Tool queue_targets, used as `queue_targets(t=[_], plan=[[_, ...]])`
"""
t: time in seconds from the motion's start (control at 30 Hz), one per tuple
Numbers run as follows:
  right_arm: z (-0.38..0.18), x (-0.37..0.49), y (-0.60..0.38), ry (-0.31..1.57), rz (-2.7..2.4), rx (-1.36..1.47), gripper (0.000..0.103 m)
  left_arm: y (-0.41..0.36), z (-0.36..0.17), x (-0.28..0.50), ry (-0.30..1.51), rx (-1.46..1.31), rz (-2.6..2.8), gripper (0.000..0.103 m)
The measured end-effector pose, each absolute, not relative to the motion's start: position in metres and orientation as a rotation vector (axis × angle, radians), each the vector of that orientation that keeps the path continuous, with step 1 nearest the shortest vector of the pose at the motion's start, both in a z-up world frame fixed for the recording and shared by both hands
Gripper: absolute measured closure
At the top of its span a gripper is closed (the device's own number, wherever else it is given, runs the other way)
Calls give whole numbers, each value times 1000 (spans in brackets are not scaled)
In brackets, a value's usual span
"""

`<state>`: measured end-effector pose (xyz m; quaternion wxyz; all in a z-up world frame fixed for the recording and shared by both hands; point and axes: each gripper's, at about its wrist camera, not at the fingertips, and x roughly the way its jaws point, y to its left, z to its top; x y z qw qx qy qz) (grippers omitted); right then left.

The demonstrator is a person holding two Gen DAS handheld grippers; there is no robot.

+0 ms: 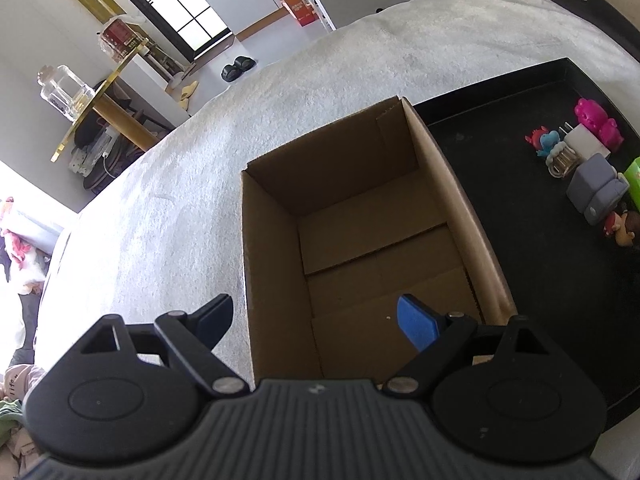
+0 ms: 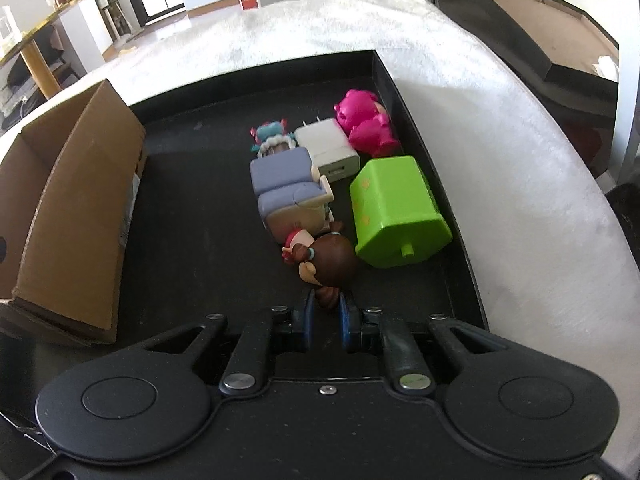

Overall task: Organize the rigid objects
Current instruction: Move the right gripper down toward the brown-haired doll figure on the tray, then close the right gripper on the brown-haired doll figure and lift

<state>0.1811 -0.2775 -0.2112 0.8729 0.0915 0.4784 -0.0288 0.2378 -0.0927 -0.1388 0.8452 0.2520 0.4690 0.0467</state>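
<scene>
The doll [image 2: 326,258], brown-haired and lying down, sits near the tray's [image 2: 404,92] right wall, its hair pinched by the right gripper [image 2: 326,306] fingers; left gripper [image 1: 316,320] fingers wide over the bare box [image 1: 360,216]; tray also holds a green block [image 2: 394,208].

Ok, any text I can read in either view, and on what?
"life", seemingly: on pink fabric at the left edge.
Orange box on the floor: print too blurred.
Red box on the shelf: print too blurred.
Cardboard box, side label: too small.
</scene>
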Motion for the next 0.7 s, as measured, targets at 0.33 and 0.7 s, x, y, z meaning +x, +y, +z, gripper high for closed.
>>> queue_targets(t=[0.33,0.7], plan=[[-198,175,-277,945,-45,182,92,-89,-134,231,978,516,102,14],[-178,164,-268,887,-17,143,92,-81,-123,219,957,492,103,13]])
